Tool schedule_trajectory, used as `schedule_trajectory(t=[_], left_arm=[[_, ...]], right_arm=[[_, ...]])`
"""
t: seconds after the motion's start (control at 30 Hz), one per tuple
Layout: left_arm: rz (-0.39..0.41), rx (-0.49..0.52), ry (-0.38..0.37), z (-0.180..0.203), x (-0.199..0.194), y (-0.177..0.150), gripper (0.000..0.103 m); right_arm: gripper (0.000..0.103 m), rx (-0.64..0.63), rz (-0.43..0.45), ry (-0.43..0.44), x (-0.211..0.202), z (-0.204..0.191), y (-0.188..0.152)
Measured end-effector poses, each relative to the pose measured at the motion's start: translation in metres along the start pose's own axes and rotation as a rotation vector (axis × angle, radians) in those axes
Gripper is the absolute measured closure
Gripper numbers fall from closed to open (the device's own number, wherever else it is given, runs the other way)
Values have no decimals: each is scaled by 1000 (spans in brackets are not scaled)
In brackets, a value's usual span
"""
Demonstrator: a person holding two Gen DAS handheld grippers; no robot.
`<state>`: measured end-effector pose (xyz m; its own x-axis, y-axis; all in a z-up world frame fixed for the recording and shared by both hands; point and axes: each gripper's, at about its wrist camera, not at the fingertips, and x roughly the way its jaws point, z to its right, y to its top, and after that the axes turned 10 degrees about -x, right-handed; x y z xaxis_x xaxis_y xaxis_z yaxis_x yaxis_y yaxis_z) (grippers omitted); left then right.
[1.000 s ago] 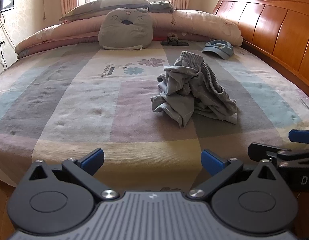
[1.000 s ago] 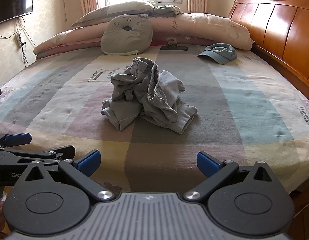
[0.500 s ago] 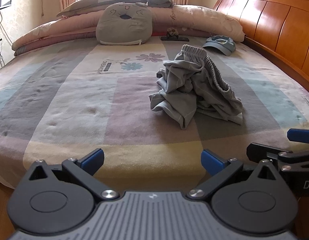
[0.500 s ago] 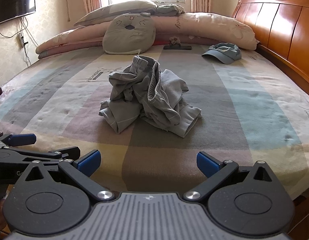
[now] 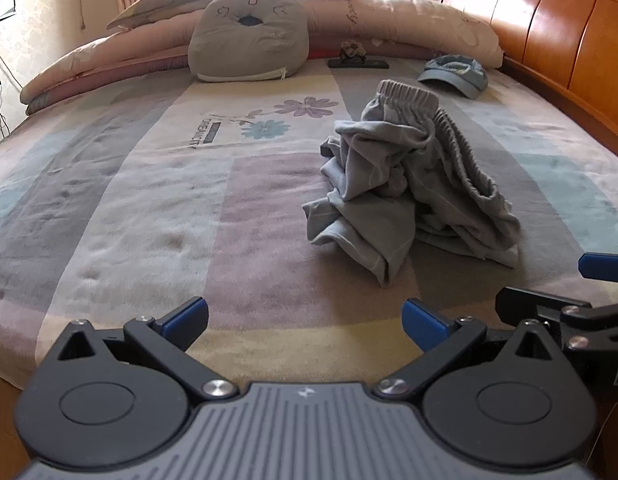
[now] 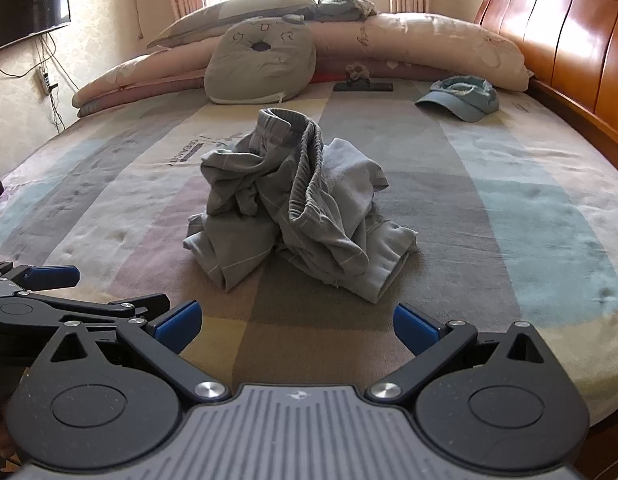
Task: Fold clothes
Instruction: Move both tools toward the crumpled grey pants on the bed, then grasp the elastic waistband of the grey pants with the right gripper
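Note:
A crumpled pair of grey shorts [image 5: 405, 184] with an elastic waistband lies in a heap in the middle of the bed; it also shows in the right wrist view [image 6: 297, 208]. My left gripper [image 5: 305, 322] is open and empty, near the bed's front edge, short of the heap and to its left. My right gripper [image 6: 295, 322] is open and empty, just in front of the heap. Each gripper shows at the edge of the other's view.
The bed has a striped patterned blanket [image 5: 149, 200]. A grey cushion [image 5: 249, 36], rolled quilts and pillows [image 6: 409, 40] lie at the far side. A blue cap [image 6: 461, 98] and a dark flat object [image 6: 363, 87] lie beyond the heap. The wooden headboard [image 6: 569, 40] runs along the right.
Both grippers have moved forward over the bed toward the shorts, which appear larger and closer. Both stay open. The shorts have not moved.

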<state>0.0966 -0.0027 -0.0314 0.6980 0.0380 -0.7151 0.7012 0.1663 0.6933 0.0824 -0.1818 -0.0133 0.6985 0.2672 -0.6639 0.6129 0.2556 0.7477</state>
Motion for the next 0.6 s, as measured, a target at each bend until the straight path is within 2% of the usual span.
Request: schedule_trajectory(t=[0.27, 0.6], left_arm=[[-41, 16, -14, 7, 20, 21, 1], [-85, 40, -4, 18, 44, 55, 1]], right_arm=[[0, -23, -28, -10, 17, 9, 19], [0, -56, -108, -38, 44, 29, 33]])
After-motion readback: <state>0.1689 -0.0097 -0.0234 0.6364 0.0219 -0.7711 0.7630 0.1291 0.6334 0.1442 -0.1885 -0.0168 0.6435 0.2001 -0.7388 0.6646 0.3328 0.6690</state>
